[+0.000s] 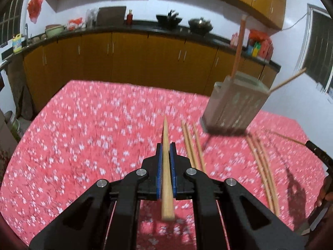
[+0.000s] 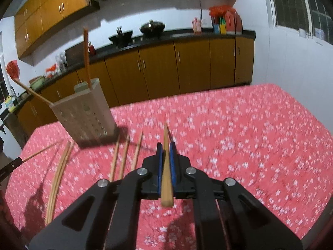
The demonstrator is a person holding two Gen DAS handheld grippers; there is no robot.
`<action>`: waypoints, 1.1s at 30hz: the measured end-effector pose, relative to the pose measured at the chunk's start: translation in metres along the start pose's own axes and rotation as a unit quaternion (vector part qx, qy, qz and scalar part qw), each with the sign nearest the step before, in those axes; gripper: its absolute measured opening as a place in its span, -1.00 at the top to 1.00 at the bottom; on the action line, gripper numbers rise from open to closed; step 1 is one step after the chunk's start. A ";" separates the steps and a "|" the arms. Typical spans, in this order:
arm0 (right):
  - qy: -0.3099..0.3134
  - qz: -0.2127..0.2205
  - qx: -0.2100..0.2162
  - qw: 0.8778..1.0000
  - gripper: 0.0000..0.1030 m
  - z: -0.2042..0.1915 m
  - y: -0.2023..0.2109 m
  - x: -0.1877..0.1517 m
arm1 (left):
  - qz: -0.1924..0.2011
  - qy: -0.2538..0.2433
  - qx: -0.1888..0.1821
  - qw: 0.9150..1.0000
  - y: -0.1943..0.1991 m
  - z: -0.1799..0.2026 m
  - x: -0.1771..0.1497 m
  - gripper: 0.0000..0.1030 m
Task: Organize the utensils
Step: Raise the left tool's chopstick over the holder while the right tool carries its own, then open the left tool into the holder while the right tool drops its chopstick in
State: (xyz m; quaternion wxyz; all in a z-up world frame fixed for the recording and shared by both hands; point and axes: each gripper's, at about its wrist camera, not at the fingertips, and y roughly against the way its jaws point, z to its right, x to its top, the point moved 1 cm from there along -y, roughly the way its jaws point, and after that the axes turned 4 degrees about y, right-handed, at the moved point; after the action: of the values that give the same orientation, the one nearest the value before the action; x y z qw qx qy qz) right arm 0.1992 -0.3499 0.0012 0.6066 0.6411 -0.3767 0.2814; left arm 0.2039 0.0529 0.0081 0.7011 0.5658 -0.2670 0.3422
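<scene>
Bamboo in left gripper (image 1: 165,149): fingers clamp one tan chopstick (image 1: 166,160), tip toward 12 o'clock.
Right gripper (image 2: 165,149): fingers clamp another tan bamboo chopstick (image 2: 166,166).
Grey perforated holder (image 1: 235,104): 1 o'clock.

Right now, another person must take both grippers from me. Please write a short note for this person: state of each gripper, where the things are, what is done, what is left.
Left gripper: shut on one chopstick, held along the fingers above the tablecloth.
Right gripper: shut on one chopstick, same way.
Holder: upright on the table, between the two grippers.
Done: two chopsticks already stand in the holder.
Left: put in both held ones, then the loose chopsticks lying in front of the holder. Count is unsure because of blur.
</scene>
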 end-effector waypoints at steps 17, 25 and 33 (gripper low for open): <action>0.011 0.092 0.092 0.991 0.85 -0.026 0.059 0.068 | 0.082 -0.018 -0.056 0.995 0.052 0.027 0.055 0.85; 0.008 0.153 0.157 0.976 0.85 -0.058 0.085 0.110 | 0.119 -0.038 -0.103 0.987 0.067 0.070 0.079 0.85; 0.019 0.203 0.136 0.970 0.85 -0.087 0.071 0.144 | 0.220 0.006 -0.115 0.969 0.074 0.098 0.126 0.85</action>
State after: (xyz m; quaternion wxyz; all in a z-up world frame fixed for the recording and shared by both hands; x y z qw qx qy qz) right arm 0.2293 -0.2824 0.1679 0.4507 0.6227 -0.4453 0.4591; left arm 0.2255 -0.0109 0.1702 0.6705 0.4067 -0.4183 0.4583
